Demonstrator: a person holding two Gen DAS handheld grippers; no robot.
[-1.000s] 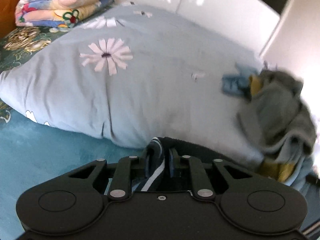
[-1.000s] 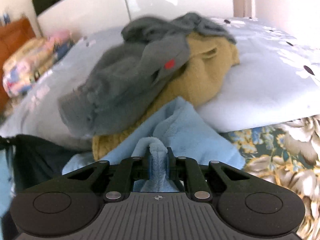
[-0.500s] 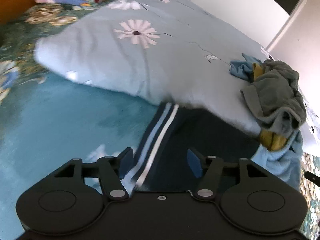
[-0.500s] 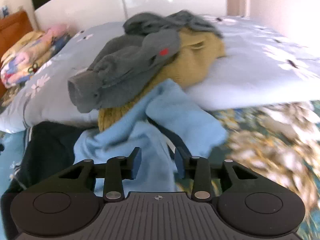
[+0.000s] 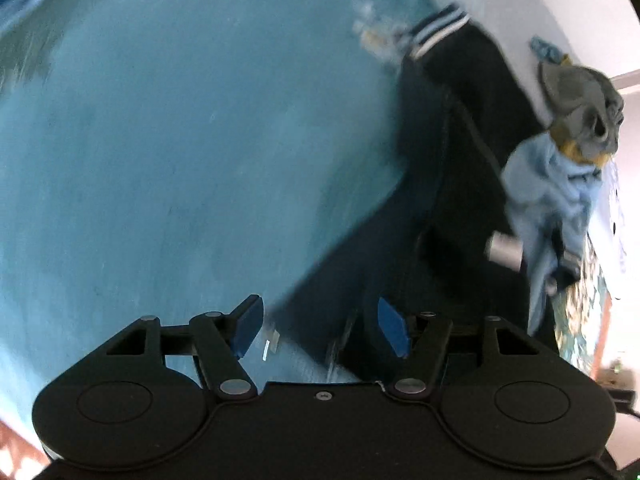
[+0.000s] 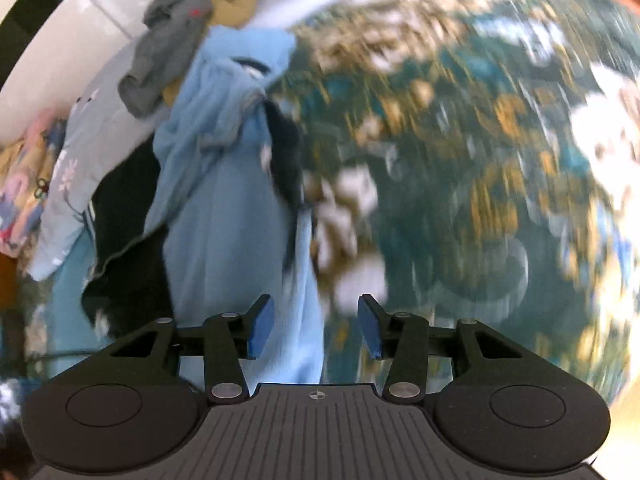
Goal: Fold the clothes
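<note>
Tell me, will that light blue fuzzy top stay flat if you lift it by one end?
Probably not. The light blue fleece top already lies creased and bunched, so it likely droops. It looks soft and light, and its fuzzy surface should grip the fingers.

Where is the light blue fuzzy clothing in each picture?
Left wrist view: the light blue garment hangs at the far right, below the grey garment and beside the dark navy garment.
Right wrist view: the light blue garment runs down left of centre, from the pile toward the open jaws.
Shared landmark: the grey garment lying on the pile above it.
</note>
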